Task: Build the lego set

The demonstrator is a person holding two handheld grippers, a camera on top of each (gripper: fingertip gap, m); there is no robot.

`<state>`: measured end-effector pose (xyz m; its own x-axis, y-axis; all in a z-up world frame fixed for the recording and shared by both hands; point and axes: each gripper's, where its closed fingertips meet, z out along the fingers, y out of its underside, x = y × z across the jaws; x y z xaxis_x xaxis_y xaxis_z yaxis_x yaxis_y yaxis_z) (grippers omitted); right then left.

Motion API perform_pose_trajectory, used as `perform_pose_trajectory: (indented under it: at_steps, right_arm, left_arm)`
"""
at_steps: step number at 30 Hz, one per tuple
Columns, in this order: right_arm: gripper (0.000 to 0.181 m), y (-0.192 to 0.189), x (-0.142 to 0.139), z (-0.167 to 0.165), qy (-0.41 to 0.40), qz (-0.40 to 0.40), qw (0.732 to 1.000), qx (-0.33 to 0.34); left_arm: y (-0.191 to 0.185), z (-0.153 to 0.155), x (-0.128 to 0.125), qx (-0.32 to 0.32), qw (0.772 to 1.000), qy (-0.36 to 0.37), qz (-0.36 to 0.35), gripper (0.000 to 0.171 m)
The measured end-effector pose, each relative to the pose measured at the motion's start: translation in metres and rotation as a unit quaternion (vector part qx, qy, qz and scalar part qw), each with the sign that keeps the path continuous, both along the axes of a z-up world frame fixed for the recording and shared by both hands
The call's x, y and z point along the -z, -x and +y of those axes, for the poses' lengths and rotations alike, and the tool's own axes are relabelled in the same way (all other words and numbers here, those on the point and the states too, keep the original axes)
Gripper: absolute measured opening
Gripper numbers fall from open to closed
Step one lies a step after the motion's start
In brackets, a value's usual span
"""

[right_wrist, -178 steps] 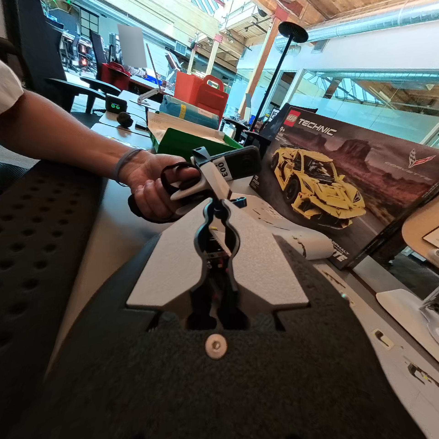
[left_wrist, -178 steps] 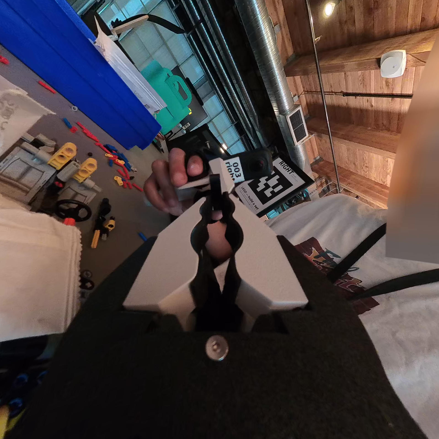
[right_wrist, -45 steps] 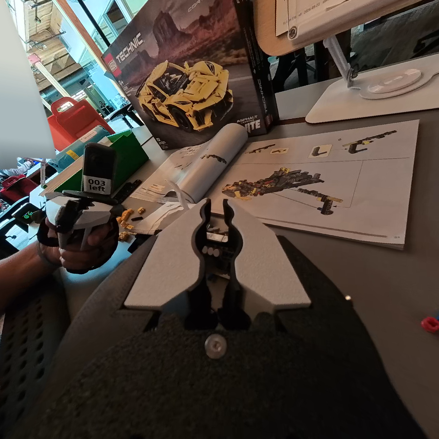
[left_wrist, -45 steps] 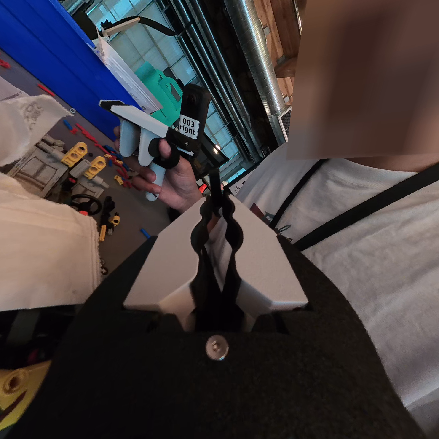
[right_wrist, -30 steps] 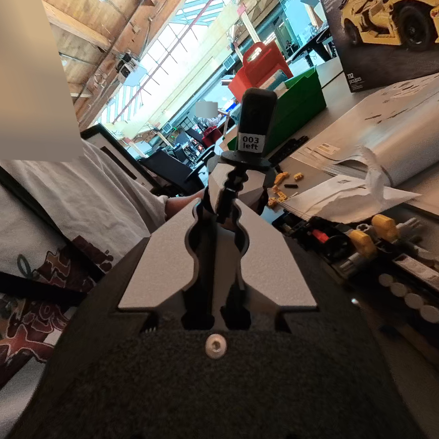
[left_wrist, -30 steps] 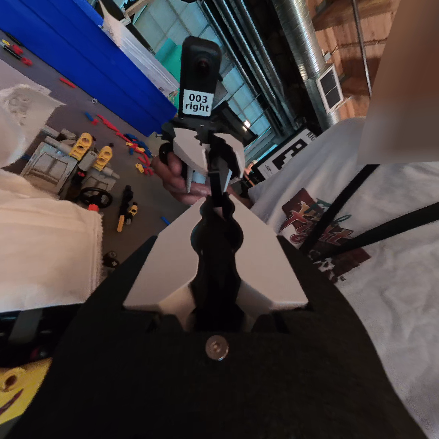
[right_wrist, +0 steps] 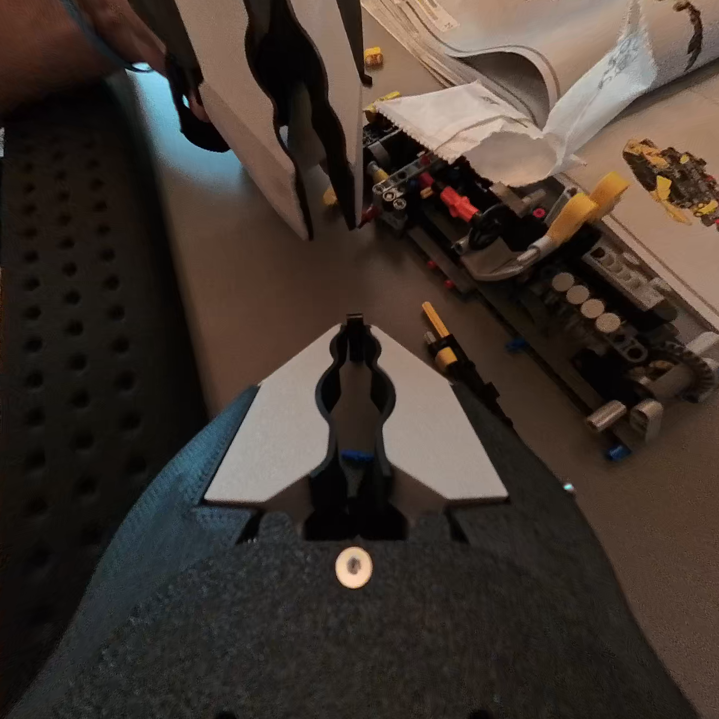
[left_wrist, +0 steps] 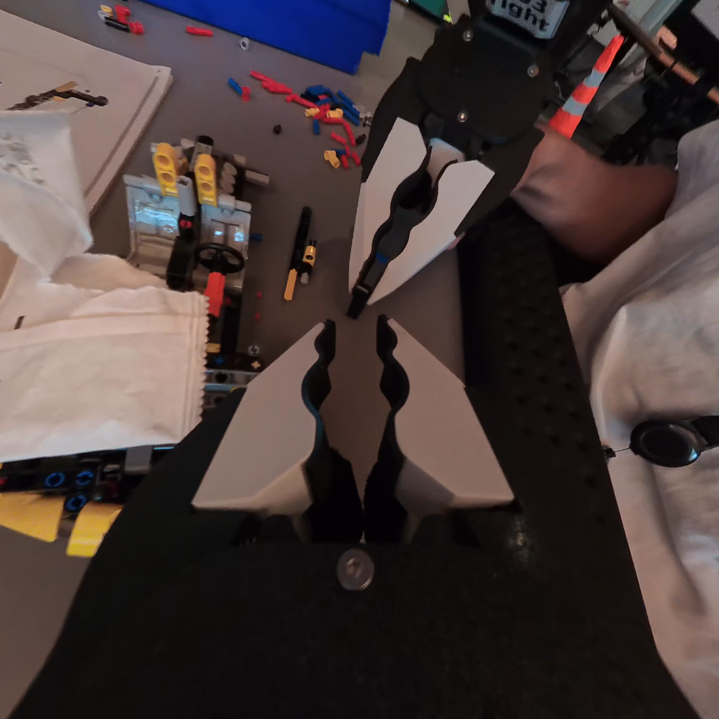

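Left wrist view
- The left gripper [left_wrist: 353, 325] points down at the grey table [left_wrist: 272, 163], its fingers parted by a narrow gap with nothing between them.
- The right gripper [left_wrist: 360, 301] faces it tip to tip, just beyond; its fingers are pressed onto a thin black Lego piece [left_wrist: 358, 297] that sticks out past the tips.
- To the left lies the partly built Lego car chassis [left_wrist: 186, 218], with grey panels, two yellow connectors [left_wrist: 166, 168] and a black steering wheel [left_wrist: 220, 258] on a red shaft.
- A crumpled white paper bag [left_wrist: 97, 369] covers the near end of the chassis.
- Between chassis and right gripper lies a small black-and-yellow axle assembly [left_wrist: 301, 253], apart from both.
- Loose red, blue and yellow pins [left_wrist: 330, 109] are scattered farther off, near a blue bin [left_wrist: 311, 27].
- An open instruction booklet [left_wrist: 97, 97] sits at upper left.

Right wrist view
- The right gripper [right_wrist: 355, 325] pinches the same black Lego piece [right_wrist: 355, 334] at its tips; a small blue piece [right_wrist: 356, 457] sits deeper between the fingers.
- The left gripper [right_wrist: 330, 229] hangs above, its tips slightly apart and empty, a hand [right_wrist: 116, 39] behind it.
- The chassis [right_wrist: 525, 264] runs along the right, the paper bag [right_wrist: 486, 124] over its far end, the booklet [right_wrist: 505, 50] beyond.
- The axle assembly [right_wrist: 443, 346] lies just right of the right gripper's tips.
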<state>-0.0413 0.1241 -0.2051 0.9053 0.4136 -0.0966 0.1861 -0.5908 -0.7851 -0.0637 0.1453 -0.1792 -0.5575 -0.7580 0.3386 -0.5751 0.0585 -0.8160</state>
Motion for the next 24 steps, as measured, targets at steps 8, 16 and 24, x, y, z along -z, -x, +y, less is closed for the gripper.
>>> perform_pose_trajectory:
  at_steps: [8, 16, 24]
  right_arm:
    - [0.024, -0.021, -0.024, -0.020, -0.028, 0.006, 1.000, 0.002]
    - [0.051, -0.036, 0.007, -0.063, 0.069, -0.045, 0.996, 0.027]
    - [0.028, -0.031, 0.010, -0.054, 0.043, -0.084, 0.994, 0.057]
  left_arm:
    - [0.003, -0.006, 0.001, 0.015, 1.000, -0.013, -0.006, 0.018]
    - [0.004, -0.012, -0.002, 0.024, 1.000, -0.007, -0.010, 0.018]
    - [0.006, -0.017, -0.002, 0.033, 0.999, 0.016, -0.003, 0.018]
